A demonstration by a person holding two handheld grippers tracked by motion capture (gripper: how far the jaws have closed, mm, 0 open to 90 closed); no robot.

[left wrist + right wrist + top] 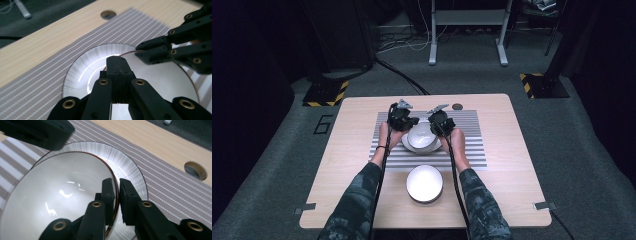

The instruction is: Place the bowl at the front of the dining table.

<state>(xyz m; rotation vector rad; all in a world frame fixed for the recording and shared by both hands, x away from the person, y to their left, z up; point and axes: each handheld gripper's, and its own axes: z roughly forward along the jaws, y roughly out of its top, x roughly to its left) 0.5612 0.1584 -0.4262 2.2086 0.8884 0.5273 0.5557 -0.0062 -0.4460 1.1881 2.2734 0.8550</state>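
- Gripping opposite sides of a glossy white ceramic bowl with a thin copper-coloured rim, the left gripper and the right gripper were seen in the high view, each held in a hand of a person in dark patterned sleeves.
- The bowl was seen over a white ribbed round plate, itself lying on a grey-and-white striped woven placemat on the pale wooden tabletop; whether the bowl touched the plate could not be told.
- In the left gripper view, the jaws of the left gripper were pressed nearly together on the bowl's rim, with the other gripper at the rim just beyond.
- In the right gripper view, the jaws of the right gripper were closed narrowly on the bowl's wall, one jaw inside and one outside.
- A second white round plate lay on the bare tabletop nearer the person, just beside the placemat's near edge.
- A round hole was seen in the tabletop at the placemat's far edge.
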